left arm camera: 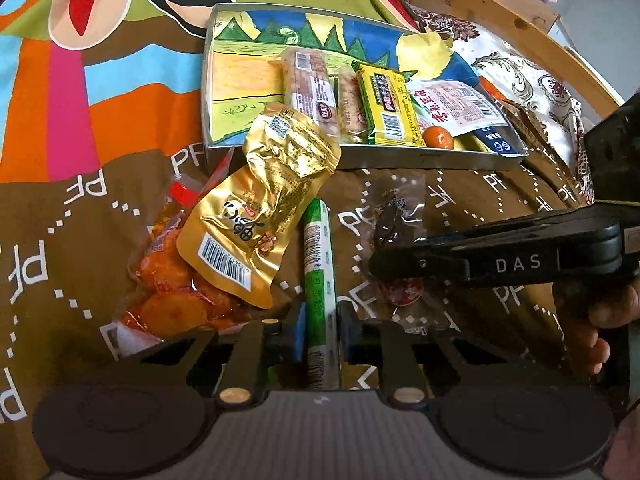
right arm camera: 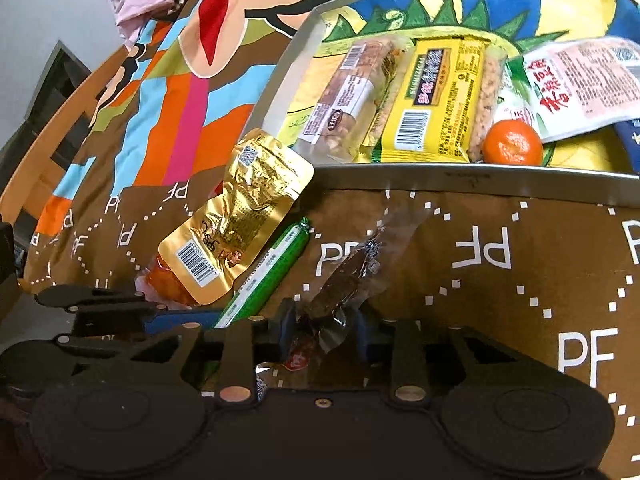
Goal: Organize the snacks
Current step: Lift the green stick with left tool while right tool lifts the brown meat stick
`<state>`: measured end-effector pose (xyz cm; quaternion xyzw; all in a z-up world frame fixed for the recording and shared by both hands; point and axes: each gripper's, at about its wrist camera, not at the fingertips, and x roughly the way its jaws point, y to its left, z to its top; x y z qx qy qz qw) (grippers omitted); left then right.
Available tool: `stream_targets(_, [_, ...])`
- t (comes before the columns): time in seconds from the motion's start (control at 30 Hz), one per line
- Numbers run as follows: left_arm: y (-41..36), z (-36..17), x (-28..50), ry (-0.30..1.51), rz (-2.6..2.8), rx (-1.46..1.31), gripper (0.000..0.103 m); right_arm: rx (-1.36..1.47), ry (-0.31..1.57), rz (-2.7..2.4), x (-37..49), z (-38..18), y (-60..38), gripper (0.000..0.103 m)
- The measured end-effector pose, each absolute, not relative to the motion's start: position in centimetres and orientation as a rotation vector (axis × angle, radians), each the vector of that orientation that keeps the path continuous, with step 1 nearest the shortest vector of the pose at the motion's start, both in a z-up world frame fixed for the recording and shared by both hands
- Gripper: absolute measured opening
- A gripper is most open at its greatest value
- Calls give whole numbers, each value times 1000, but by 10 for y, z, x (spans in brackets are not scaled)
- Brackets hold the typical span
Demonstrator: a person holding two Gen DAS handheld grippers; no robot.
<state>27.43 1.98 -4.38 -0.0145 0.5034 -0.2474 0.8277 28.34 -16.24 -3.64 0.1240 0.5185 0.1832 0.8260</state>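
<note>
Both grippers are down on the patterned cloth (left arm camera: 100, 152) at once. Left gripper (left arm camera: 322, 332) has its fingers either side of the green sausage stick (left arm camera: 320, 264), close against it, looks like grasping it, contact not fully clear. Right gripper (right arm camera: 324, 326) fingers are clenched on the crinkled end of the clear dark snack packet (right arm camera: 348, 276). Risks: the sausage stick is round and slick, so it may roll or pivot out of a narrow pinch; the clear packet is held by loose film only, so it may slip or swing when raised; the two grippers sit just beside each other and may collide; the gold pouch (left arm camera: 256, 216) lies partly over the red snack bag (left arm camera: 168, 280) and beside the sausage stick, so it may get dragged. The tray (left arm camera: 360, 160) holds a nut bar (left arm camera: 308, 88), a yellow packet (left arm camera: 386, 108), a white packet (left arm camera: 456, 106) and a small orange (left arm camera: 437, 136), all on its right side; the left part is bare.
</note>
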Motion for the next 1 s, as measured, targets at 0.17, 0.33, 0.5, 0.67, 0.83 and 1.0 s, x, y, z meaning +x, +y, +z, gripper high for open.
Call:
stream_targets(0.17, [11,-41,266,1030,-507,42,18,228,1085,391,280,-31,-157,25])
stream_targets(0.33, [-3,-36,248,940,-487,202,18,108,1049,415,267,-21,-151,24])
stream_targets(0.5, [-10,-29,235,875,-459,274,18,18,997,432,256,-11,-149,21])
stream_targets(0.67, [-17,-19,225,812,-434,301,18,-69,927,438,243,3,-147,17])
stream_targets(0.83, [-32,-9,208,715,-407,390,18,-106,874,433,233,13,-150,17])
stream_targets(1.0, [-44,2,192,626,-400,441,18,-113,819,423,222,26,-154,15])
